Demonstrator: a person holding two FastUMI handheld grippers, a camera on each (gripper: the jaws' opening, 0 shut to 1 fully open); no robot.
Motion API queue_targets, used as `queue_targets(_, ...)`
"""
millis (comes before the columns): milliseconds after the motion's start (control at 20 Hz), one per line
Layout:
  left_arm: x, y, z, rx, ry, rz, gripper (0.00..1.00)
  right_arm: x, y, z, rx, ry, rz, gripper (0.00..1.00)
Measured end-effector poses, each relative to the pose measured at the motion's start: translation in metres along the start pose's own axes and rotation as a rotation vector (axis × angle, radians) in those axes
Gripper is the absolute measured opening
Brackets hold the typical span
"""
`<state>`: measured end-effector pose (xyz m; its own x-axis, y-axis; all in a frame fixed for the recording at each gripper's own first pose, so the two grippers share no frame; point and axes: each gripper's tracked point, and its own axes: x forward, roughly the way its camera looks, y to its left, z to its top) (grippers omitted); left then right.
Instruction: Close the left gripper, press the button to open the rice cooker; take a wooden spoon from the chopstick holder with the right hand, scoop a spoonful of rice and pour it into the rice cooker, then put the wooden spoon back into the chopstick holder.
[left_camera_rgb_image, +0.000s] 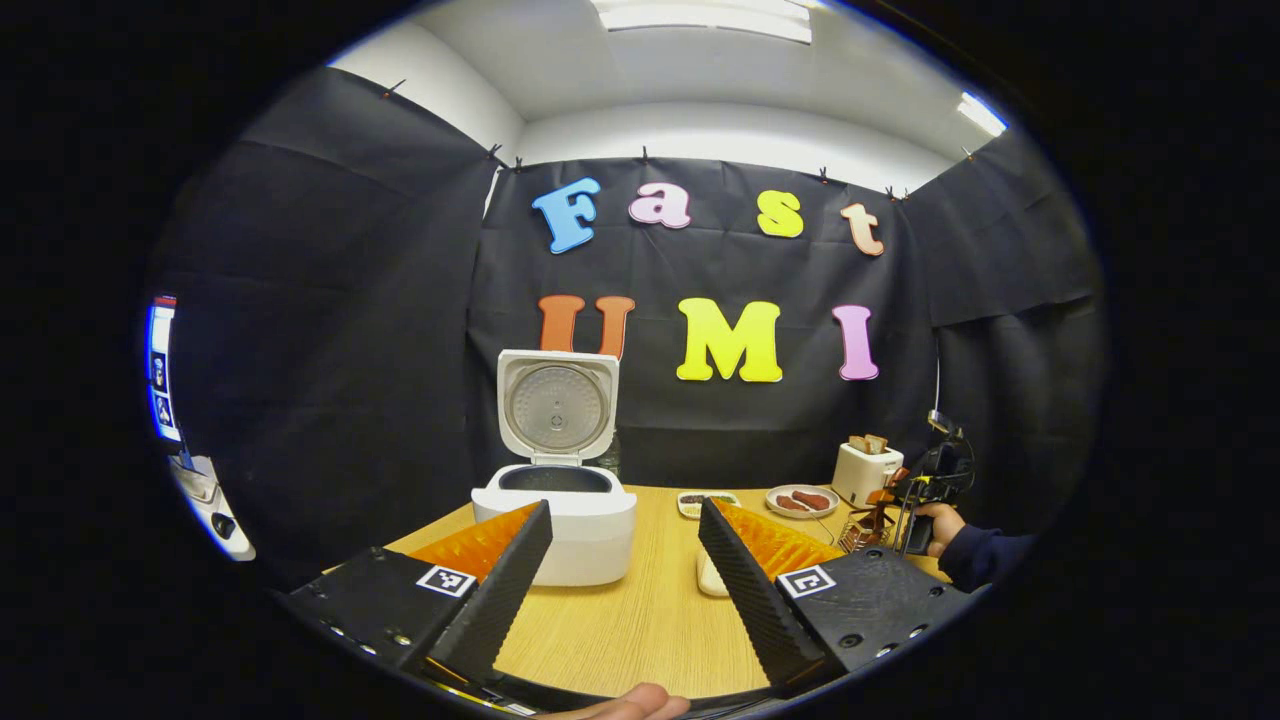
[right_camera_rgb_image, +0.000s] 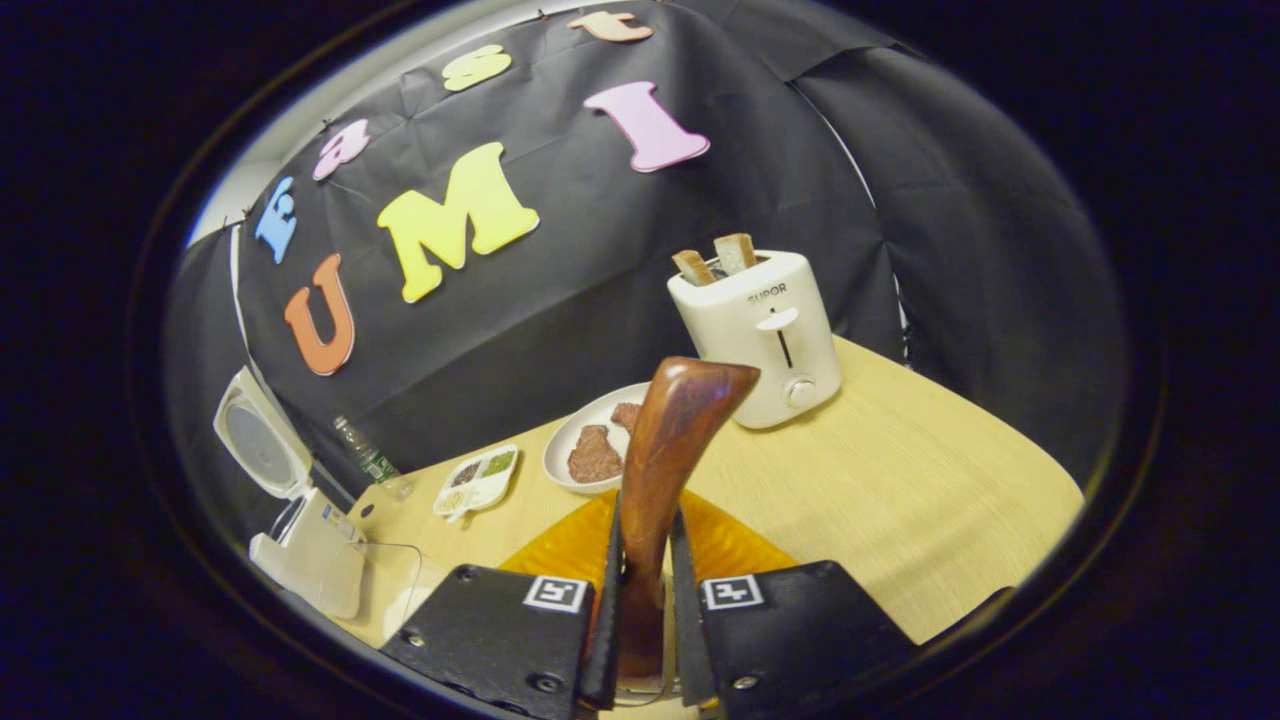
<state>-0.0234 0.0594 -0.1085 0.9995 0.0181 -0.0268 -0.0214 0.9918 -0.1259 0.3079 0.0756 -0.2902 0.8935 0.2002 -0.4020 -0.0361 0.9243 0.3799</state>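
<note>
In the left gripper view the white rice cooker (left_camera_rgb_image: 585, 540) stands on the wooden table with its lid (left_camera_rgb_image: 556, 405) raised upright and the pot open. My left gripper (left_camera_rgb_image: 622, 510) hovers in front of it, open, with nothing between its fingers. At the far right a hand in a dark sleeve holds my right gripper (left_camera_rgb_image: 925, 488) over the wire chopstick holder (left_camera_rgb_image: 862, 532). In the right gripper view my right gripper (right_camera_rgb_image: 645, 525) is shut on the handle of the dark wooden spoon (right_camera_rgb_image: 680, 420). The handle end points up; the spoon's bowl is hidden below the fingers. The cooker (right_camera_rgb_image: 305, 555) lies far left.
A white toaster (right_camera_rgb_image: 760, 330) with two bread slices stands at the back by the cloth wall. Beside it are a plate of meat (right_camera_rgb_image: 592, 450), a small divided dish (right_camera_rgb_image: 478, 480) and a plastic bottle (right_camera_rgb_image: 368, 460). A clear container (right_camera_rgb_image: 400, 585) sits near the cooker.
</note>
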Motion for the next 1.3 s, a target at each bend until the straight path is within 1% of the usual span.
queue_targets(50, 0.003, 0.0, -0.003, -0.005, 0.008, 0.0, 0.94, -0.004, 0.003, 0.0, -0.004, 0.007, 0.005, 0.23)
queue_targets(100, 0.003, 0.001, -0.005, -0.007, 0.017, 0.0, 0.94, -0.005, 0.003, 0.001, -0.016, 0.003, -0.007, 0.23)
queue_targets(150, 0.003, 0.003, -0.007, -0.006, 0.022, 0.006, 0.94, -0.007, 0.002, 0.006, -0.029, -0.009, -0.021, 0.19)
queue_targets(350, 0.002, 0.009, -0.007, -0.015, 0.022, 0.011, 0.94, -0.031, 0.017, 0.023, -0.047, -0.057, 0.007, 0.17)
queue_targets(600, -0.006, 0.016, -0.012, -0.028, 0.023, 0.009, 0.94, -0.067, 0.038, 0.057, -0.15, -0.158, 0.018, 0.16)
queue_targets(750, -0.01, 0.022, -0.01, -0.039, 0.019, 0.011, 0.94, -0.085, 0.048, 0.067, -0.207, -0.174, -0.006, 0.13)
queue_targets(1000, -0.019, 0.028, -0.014, -0.034, 0.021, 0.012, 0.94, -0.116, 0.094, 0.076, -0.237, -0.212, 0.063, 0.12)
queue_targets(1150, -0.022, 0.029, -0.01, -0.019, 0.014, 0.018, 0.94, -0.128, 0.121, 0.076, -0.256, -0.238, 0.066, 0.12)
queue_targets(1300, -0.022, 0.034, -0.013, -0.016, 0.02, 0.03, 0.94, -0.132, 0.157, 0.073, -0.294, -0.27, 0.096, 0.12)
